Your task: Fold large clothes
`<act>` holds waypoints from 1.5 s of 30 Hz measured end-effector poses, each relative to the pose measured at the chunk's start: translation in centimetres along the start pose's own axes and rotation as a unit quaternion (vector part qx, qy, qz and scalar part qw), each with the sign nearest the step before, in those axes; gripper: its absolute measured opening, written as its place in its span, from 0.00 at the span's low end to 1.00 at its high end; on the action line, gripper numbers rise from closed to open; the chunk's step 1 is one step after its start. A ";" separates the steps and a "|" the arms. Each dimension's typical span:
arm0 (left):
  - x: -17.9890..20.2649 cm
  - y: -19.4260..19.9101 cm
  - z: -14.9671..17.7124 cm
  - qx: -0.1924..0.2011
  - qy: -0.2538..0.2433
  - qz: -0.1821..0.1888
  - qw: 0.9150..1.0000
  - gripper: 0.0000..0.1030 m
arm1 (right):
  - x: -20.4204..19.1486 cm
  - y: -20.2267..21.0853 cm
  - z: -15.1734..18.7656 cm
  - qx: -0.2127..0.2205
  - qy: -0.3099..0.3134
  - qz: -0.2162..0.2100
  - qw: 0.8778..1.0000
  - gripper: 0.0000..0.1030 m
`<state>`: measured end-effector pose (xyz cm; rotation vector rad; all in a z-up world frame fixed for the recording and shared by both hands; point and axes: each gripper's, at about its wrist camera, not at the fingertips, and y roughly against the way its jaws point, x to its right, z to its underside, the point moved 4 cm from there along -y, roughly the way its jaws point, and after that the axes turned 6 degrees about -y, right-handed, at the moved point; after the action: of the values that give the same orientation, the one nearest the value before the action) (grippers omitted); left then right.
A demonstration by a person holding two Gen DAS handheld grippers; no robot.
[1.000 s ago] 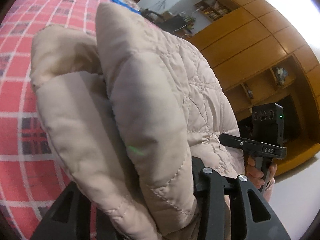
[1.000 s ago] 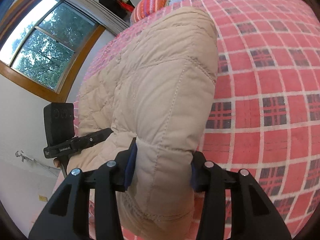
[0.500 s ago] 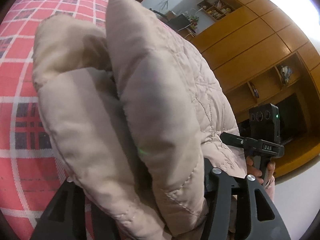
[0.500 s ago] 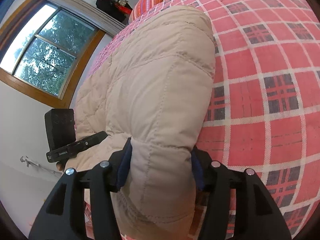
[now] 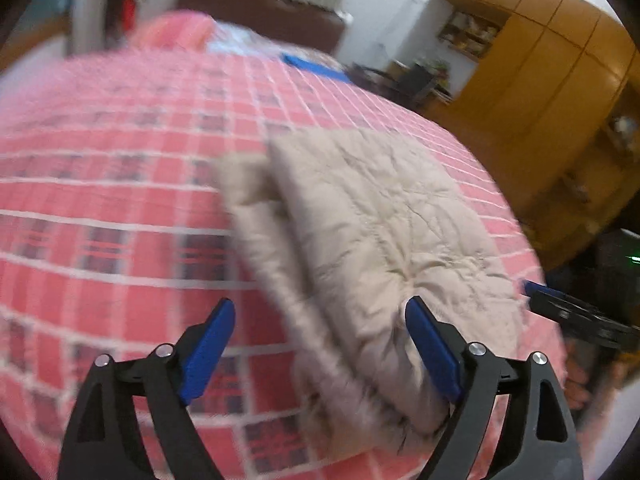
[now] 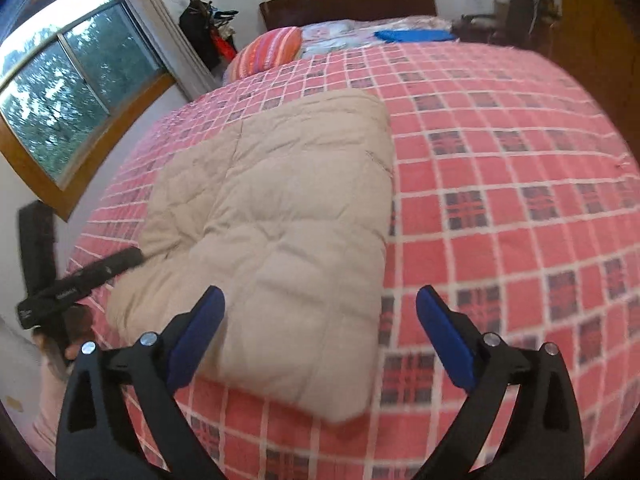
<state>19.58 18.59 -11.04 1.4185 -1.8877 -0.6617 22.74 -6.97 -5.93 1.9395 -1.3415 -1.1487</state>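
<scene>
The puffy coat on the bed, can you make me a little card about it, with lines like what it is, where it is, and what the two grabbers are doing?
thing: beige quilted coat, folded into a thick bundle
where: lying on the red checked bedspread, near the bed's edge
left gripper: open, holding nothing
right gripper: open, holding nothing
touching the coat: cannot tell; the left view is blurred
also on the bed: striped pillow, blue cloth
room: window, wooden cupboards
</scene>
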 end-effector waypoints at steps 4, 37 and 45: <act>1.3 3.2 1.6 0.008 0.017 -0.051 0.999 0.85 | -0.7 1.8 2.5 0.007 0.005 0.005 1.000 0.96; 6.7 12.5 11.6 0.041 -0.027 -0.197 0.979 0.86 | -6.1 11.0 11.9 0.106 0.029 0.117 0.987 0.97; 7.5 13.0 12.1 0.044 -0.033 -0.200 0.978 0.86 | -6.1 11.6 12.5 0.107 0.027 0.106 0.988 0.97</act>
<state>1.00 15.01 -7.65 1.8805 -1.7104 -0.8300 5.46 -5.12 -1.08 1.8997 -1.6540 -0.8758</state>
